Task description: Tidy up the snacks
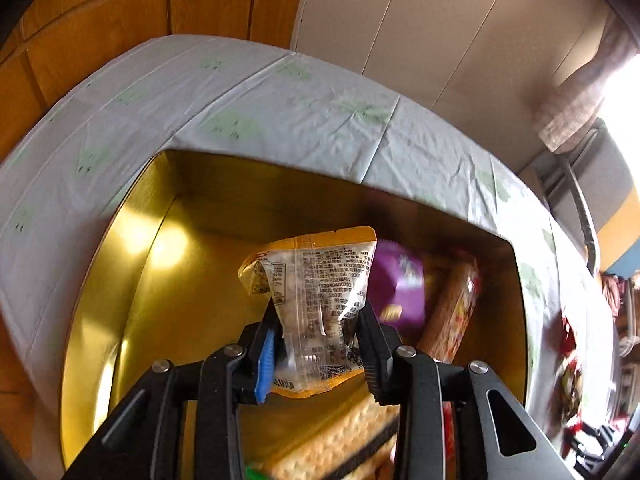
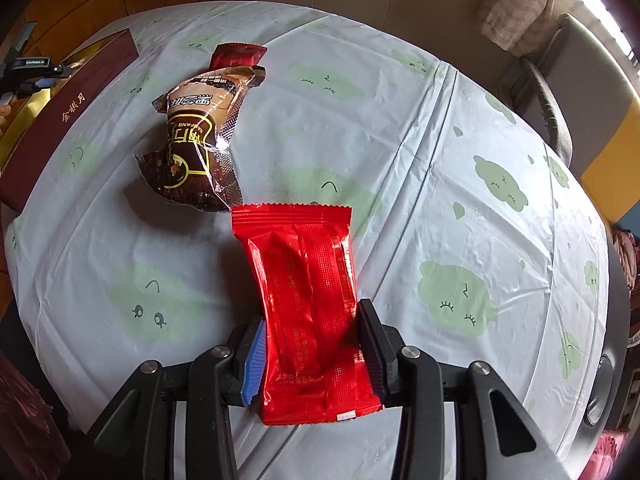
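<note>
In the left wrist view my left gripper (image 1: 318, 314) is shut on a yellow-edged clear snack packet (image 1: 320, 276), which hangs over the inside of a gold-lined box (image 1: 132, 280). Down in the box lie a purple packet (image 1: 396, 288), a long red-patterned pack (image 1: 452, 312) and a cracker pack (image 1: 340, 436). In the right wrist view my right gripper (image 2: 312, 312) is shut on a red foil packet (image 2: 308, 280), held just above the tablecloth. A brown packet (image 2: 196, 148) and a small dark red packet (image 2: 236, 54) lie on the cloth farther away.
A white tablecloth (image 2: 460, 184) with green prints covers the table. The box's maroon outer wall (image 2: 68, 112) stands at the far left, with a black hand-held tool (image 2: 32, 66) over it. A grey chair (image 2: 560, 92) stands beyond the table's right edge.
</note>
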The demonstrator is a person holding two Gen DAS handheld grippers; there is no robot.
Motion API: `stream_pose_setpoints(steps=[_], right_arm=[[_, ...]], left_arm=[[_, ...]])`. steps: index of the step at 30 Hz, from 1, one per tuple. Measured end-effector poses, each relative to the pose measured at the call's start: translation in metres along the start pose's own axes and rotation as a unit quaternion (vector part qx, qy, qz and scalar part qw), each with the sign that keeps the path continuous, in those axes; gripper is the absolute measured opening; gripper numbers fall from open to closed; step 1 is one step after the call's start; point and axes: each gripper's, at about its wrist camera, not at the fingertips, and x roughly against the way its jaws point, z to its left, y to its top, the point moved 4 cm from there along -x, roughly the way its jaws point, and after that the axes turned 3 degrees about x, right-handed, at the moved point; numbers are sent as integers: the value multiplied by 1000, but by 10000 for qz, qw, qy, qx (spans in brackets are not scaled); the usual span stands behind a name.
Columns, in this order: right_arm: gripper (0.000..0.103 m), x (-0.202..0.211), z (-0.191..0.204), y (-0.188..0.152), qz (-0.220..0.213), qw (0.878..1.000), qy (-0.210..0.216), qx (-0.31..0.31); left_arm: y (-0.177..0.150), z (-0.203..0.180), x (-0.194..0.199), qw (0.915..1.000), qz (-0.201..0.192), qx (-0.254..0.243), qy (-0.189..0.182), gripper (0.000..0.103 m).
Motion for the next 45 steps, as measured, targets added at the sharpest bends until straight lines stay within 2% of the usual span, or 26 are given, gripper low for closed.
stream_pose_setpoints(steps=[4, 8, 14, 26, 33, 45], right_arm=[[43, 0, -1, 0, -2, 10000, -10, 8], [43, 0, 1, 0, -15, 10000, -50, 54], [43, 1, 3, 0, -36, 9999, -107, 108], [42, 0, 4, -1, -84, 9994, -221, 259], [42, 1, 6, -2, -99, 9991, -258, 312], [42, 1, 4, -1, -88, 9992, -249, 314]], left_arm=[[0, -3, 4, 9999, -103, 45, -111, 49], [-10, 1, 28, 9993, -330, -49, 185, 48], [-53, 6, 63, 9968, -608, -146, 502, 47], [-119, -3, 108, 9910, -1047, -533, 644, 47], [-140, -5, 116, 9913, -1021, -554, 619, 47], [-158, -5, 118, 9922, -937, -545, 621, 47]])
